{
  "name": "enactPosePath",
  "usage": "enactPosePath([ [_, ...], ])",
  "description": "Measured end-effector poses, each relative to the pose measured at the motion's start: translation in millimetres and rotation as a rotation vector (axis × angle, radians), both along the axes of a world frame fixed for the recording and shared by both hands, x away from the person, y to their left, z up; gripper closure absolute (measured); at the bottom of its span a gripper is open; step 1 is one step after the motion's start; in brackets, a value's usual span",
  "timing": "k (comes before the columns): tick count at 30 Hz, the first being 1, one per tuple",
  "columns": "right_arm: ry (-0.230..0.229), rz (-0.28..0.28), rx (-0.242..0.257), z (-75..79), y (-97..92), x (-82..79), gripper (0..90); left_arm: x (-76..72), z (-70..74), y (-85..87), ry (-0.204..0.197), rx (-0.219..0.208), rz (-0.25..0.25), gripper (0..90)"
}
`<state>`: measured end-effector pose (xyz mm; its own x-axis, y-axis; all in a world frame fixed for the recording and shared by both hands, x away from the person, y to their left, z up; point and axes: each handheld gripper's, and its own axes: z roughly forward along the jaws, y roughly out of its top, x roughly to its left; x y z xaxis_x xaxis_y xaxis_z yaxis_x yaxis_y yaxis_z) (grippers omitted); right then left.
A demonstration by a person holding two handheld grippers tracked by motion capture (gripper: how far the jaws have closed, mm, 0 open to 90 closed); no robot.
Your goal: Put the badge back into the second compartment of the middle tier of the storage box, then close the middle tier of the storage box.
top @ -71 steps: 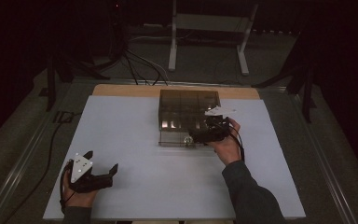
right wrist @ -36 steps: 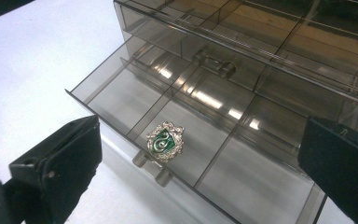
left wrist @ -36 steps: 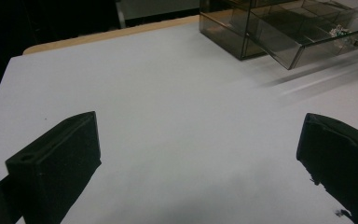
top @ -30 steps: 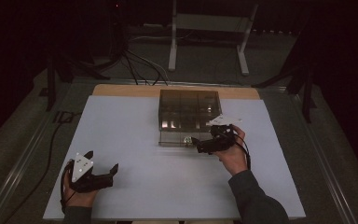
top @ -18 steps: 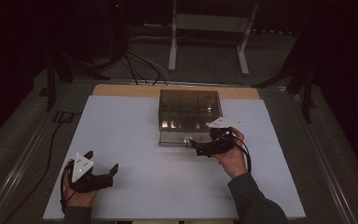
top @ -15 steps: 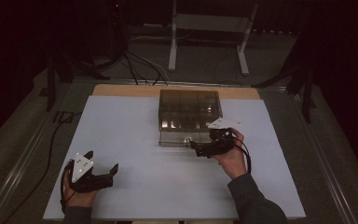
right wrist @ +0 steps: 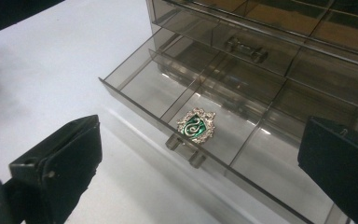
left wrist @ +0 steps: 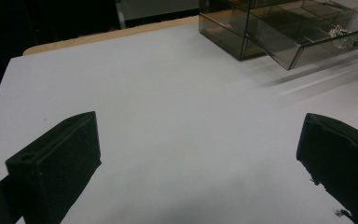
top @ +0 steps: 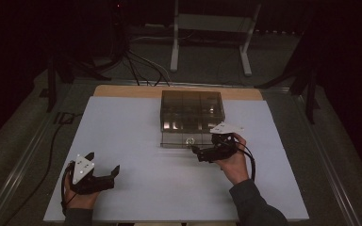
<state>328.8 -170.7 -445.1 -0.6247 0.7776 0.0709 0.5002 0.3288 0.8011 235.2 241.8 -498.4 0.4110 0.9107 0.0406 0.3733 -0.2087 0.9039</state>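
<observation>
Smoked clear acrylic drawer box, upper frame; bottom drawer pulled out, holding silver-and-green crest badge at centre. Right gripper jaws spread, empty, before it. Left gripper, lower left, jaws spread, empty.

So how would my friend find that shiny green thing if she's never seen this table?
Start at the smoky clear drawer box at the far middle of the white table. Its bottom drawer is pulled out toward the right gripper. In that drawer's middle compartment lies a small silver crest badge with a green centre; the compartment to its left looks empty.
</observation>
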Motion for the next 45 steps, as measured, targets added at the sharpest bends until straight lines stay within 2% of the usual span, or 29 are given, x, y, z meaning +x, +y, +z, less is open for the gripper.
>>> enactPosePath([
  [5,0.01,-0.011,-0.002,-5.9,0.3,-1.4,0.0,0.5,-0.1,-0.4,-0.001,0.001,-0.002,0.6],
  [10,-0.001,-0.018,0.012,-8.5,-0.6,-6.2,0.0,0.5,-0.1,-0.4,-0.001,0.001,-0.002,0.6],
  [14,-0.024,-0.038,-0.01,-8.5,-2.2,-8.9,0.0,0.6,-0.1,-0.5,-0.001,0.0,-0.002,0.6],
  [20,-0.035,-0.05,0.009,-8.7,-7.2,-10.6,0.0,0.9,-0.2,-0.8,0.0,0.002,-0.006,0.6],
  [25,-0.024,-0.066,0.02,-14.9,-14.8,-13.1,0.0,1.2,-0.5,-1.3,0.001,0.003,-0.007,0.6],
  [45,0.002,-0.034,0.011,-18.5,-12.2,-21.6,0.0,1.3,-0.5,-1.7,0.001,0.005,-0.008,0.6],
])
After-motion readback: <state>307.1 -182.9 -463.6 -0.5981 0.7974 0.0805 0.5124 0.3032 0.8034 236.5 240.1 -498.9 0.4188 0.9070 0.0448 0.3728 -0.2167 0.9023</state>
